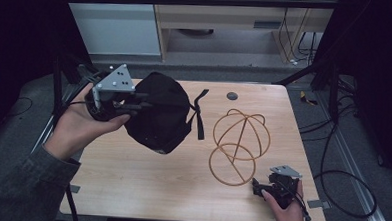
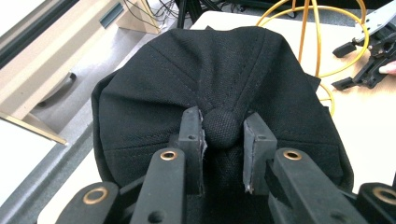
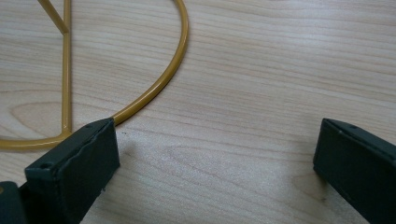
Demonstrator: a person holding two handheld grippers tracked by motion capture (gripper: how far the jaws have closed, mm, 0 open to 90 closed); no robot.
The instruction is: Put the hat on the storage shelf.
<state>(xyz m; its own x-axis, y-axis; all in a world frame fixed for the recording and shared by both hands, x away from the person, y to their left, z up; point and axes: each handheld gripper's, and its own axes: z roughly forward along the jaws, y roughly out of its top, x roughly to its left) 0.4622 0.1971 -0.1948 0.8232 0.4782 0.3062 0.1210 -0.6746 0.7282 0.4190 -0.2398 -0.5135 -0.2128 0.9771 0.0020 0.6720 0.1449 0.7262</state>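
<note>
A black cap (image 1: 161,114) hangs in the air over the left part of the wooden table (image 1: 146,178), its strap (image 1: 199,118) dangling. My left gripper (image 1: 147,102) is shut on it; in the left gripper view the two pads pinch the cap (image 2: 210,70) at its round top button (image 2: 222,129). A gold wire hat stand (image 1: 240,140) sits on the table right of the cap. My right gripper (image 1: 257,186) rests at the table's front right, open, its left pad just by the stand's base ring (image 3: 159,84), nothing between the jaws (image 3: 217,154).
A small dark round cap (image 1: 231,96) is set in the tabletop at the back. Cables (image 1: 345,192) lie on the floor to the right, and black frame posts (image 1: 330,76) stand beside the table. A wooden cabinet (image 1: 228,17) is behind it.
</note>
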